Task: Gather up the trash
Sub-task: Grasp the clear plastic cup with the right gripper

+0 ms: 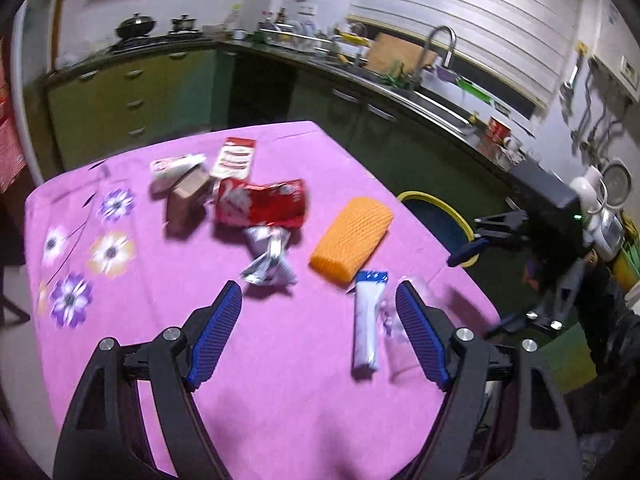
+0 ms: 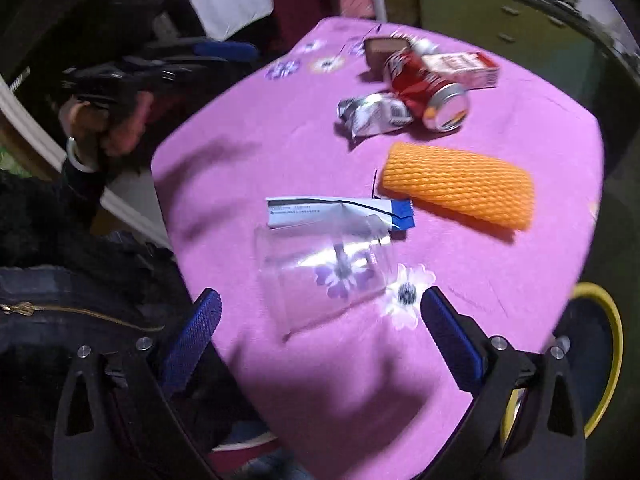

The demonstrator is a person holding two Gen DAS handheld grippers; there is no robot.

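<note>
While both hand-held grippers hover above it, the pink flower-printed tabletop (image 1: 304,380) carries eight loose pieces of trash.

Count by type:
- One orange foam-mesh fruit sleeve (image 1: 352,238), lying flat near the tabletop's edge closest to the bin.
- One white stick-shaped sachet with a blue end (image 1: 369,322), just beside the sleeve.
- One clear plastic cup (image 2: 326,276), on its side, touching the sachet. It appears empty.
- One crumpled silver foil wrapper (image 1: 269,262), near the middle.
- One red drink can (image 2: 426,90), on its side, open end facing the right wrist camera. Its interior cannot be made out.
- One red-and-white flat carton (image 1: 235,158), behind the can.
- One small brown carton (image 1: 188,198), touching the can.
- One white crumpled wrapper with red print (image 1: 176,168), resting against the brown carton.

Containers: one yellow-rimmed round bin (image 1: 442,216) stands on the floor beside the tabletop. Its contents cannot be determined.

Left hand-held gripper (image 1: 320,320): jaws spread, nothing between the pads, positioned over the sachet and foil wrapper.

Right hand-held gripper (image 2: 320,324): jaws spread wide, nothing pinched, positioned over the clear cup without touching it.
</note>
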